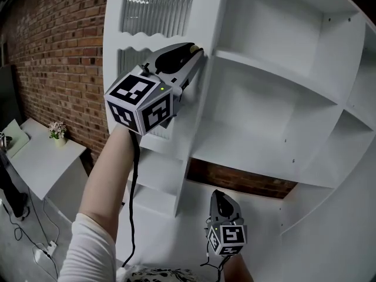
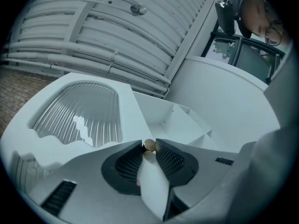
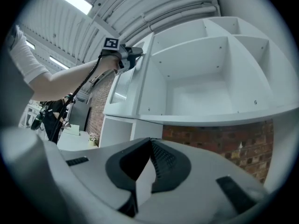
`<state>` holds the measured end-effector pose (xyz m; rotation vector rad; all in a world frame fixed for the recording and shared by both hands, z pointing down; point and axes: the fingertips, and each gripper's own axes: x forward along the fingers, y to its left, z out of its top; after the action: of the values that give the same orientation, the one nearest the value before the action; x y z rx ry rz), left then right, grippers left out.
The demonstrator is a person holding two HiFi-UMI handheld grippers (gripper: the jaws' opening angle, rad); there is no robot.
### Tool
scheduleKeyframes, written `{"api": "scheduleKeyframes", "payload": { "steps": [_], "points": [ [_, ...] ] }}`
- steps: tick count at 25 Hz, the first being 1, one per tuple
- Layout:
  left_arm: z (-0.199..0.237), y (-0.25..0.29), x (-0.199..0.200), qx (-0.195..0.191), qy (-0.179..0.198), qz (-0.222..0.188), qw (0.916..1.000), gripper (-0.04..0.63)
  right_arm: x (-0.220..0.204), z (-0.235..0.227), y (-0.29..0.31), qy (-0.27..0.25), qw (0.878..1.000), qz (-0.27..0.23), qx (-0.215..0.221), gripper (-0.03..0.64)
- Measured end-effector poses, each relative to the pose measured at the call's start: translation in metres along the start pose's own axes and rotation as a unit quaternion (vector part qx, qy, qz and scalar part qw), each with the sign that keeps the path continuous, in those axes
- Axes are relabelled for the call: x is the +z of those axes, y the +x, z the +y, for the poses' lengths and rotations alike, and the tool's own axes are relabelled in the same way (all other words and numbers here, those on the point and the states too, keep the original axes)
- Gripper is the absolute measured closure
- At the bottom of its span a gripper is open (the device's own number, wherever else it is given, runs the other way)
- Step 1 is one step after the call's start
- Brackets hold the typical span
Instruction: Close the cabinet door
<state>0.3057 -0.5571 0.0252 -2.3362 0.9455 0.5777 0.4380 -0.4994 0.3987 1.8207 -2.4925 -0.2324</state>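
Note:
The white cabinet (image 1: pixel 276 93) stands with its shelves bare and its door (image 1: pixel 155 16), a ribbed glass panel in a white frame, swung out to the left. My left gripper (image 1: pixel 197 54) is raised to the door's free edge. In the left gripper view its pads (image 2: pixel 170 160) are shut on the small brass knob (image 2: pixel 149 145), with the door's edge between the jaws. My right gripper (image 1: pixel 220 195) hangs lower, in front of the cabinet's base, pointing level. Its jaws meet at the tips (image 3: pixel 150 141) with nothing between them. The right gripper view shows the door (image 3: pixel 122 85) and the left gripper (image 3: pixel 133 52).
A brick wall (image 1: pixel 59 57) runs behind and to the left of the cabinet. A low white table (image 1: pixel 41 163) with a small flower pot (image 1: pixel 57 131) stands at the left. Cables (image 1: pixel 35 239) lie on the floor beneath it.

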Motion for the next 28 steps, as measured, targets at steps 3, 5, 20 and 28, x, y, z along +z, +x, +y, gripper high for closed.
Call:
{"api": "scheduleKeyframes", "payload": {
  "steps": [3,5,20,28],
  "points": [
    [0.005,0.007,-0.004,0.008,0.010,-0.003,0.9999,0.491,-0.006,-0.005,0.000,0.004,1.000,0.003,0.008,0.614],
    [0.005,0.009,-0.008,0.010,0.013,0.000,0.9999,0.491,-0.012,-0.005,0.000,0.008,1.000,0.009,0.018,0.614],
    [0.007,0.010,-0.006,0.030,-0.001,0.003,0.9996,0.491,-0.018,0.018,0.006,0.006,0.998,0.020,0.056,0.614],
    [0.009,-0.017,-0.002,-0.004,-0.022,0.006,0.9997,0.488,-0.017,0.044,-0.004,0.008,0.998,0.032,0.050,0.614]
  ]
}}
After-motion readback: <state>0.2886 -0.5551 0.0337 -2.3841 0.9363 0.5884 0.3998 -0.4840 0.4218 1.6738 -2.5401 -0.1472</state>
